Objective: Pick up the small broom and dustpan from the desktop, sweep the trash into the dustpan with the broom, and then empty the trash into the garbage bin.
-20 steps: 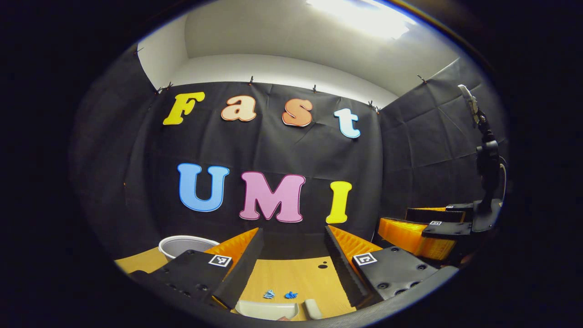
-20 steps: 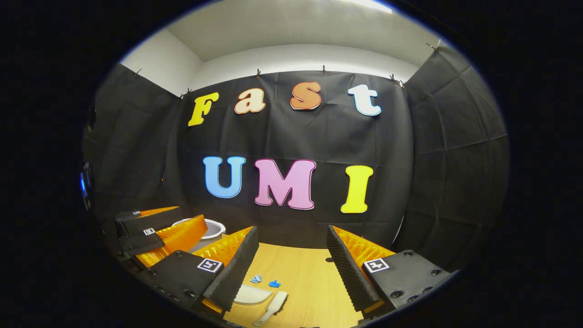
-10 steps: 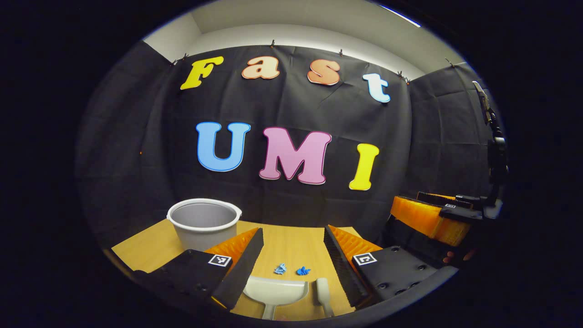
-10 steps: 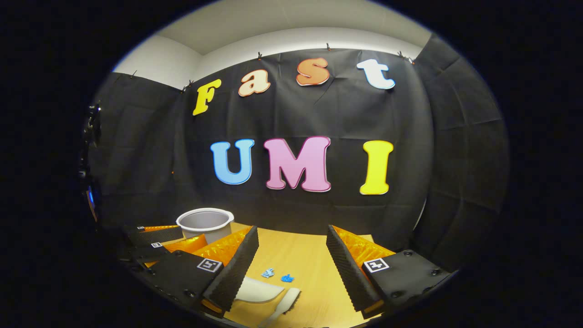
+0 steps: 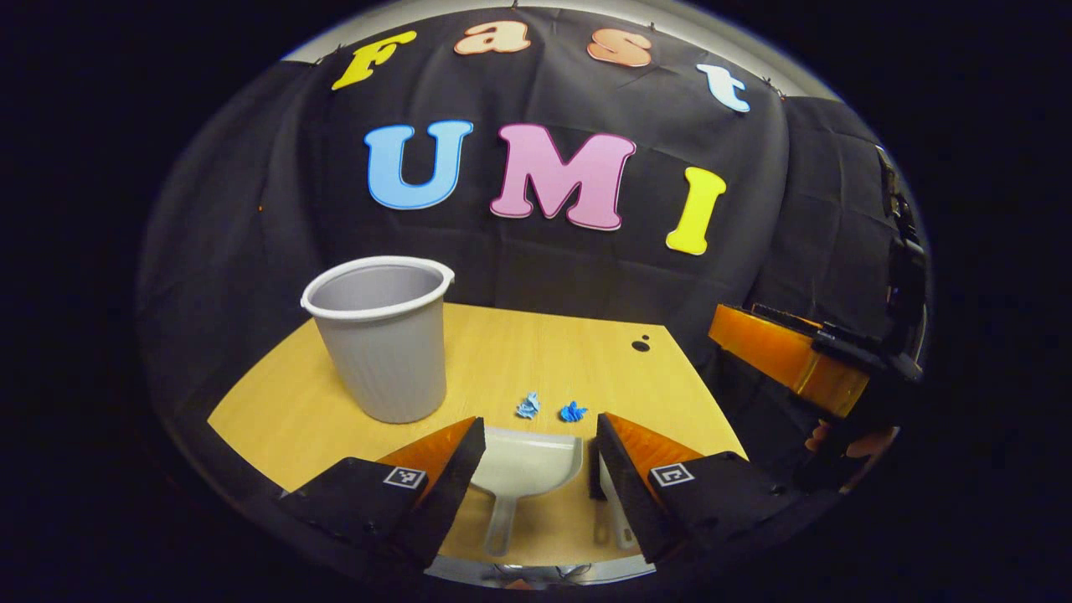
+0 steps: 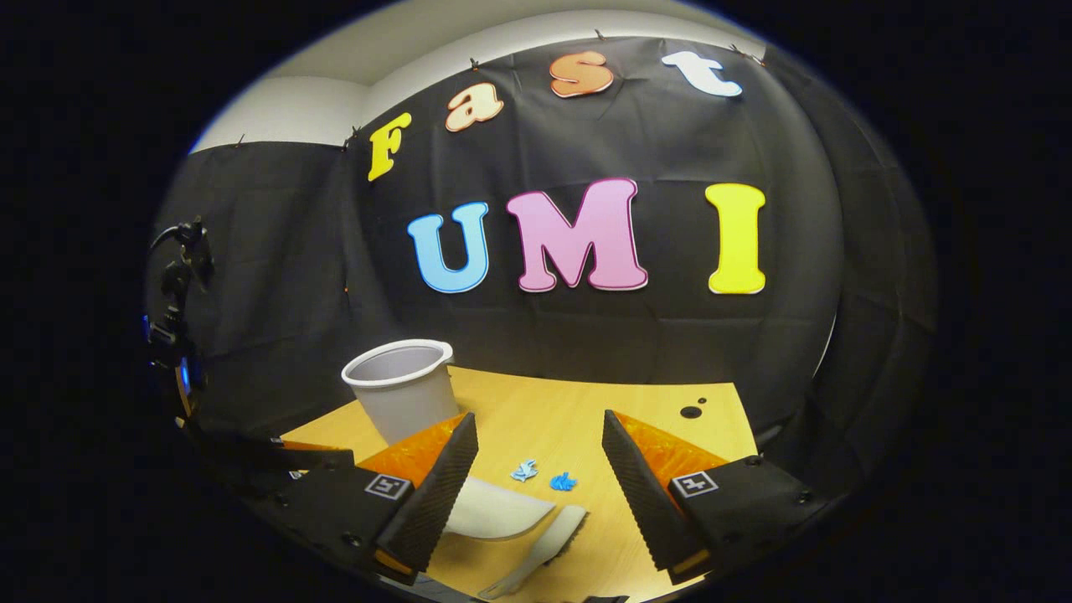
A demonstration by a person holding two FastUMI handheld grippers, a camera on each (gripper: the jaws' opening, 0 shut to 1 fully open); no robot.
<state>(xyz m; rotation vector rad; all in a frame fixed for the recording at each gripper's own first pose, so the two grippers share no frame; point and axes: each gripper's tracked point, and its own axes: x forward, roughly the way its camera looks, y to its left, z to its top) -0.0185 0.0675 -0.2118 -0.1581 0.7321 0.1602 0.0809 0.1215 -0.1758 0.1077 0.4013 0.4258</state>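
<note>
Filling the lower middle of both views is a wooden desktop (image 5: 536, 352) under black cloth walls. The left gripper (image 5: 536, 448) is hovering spread over the dustpan (image 5: 528, 462), with the broom (image 5: 610, 511) partly behind its finger. The right gripper (image 6: 536, 452) is gaping above the broom (image 6: 548, 540). Blue trash (image 5: 550, 409) is lying mid-frame, the garbage bin (image 5: 381, 335) left of centre. No readable labels.

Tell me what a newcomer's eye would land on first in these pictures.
First comes the grey garbage bin, standing upright on the left of the wooden desktop. Next come the two blue scraps of trash in the middle, just beyond the mouth of the white dustpan, with the small broom beside it. The left gripper and right gripper both hang open above these tools.
</note>
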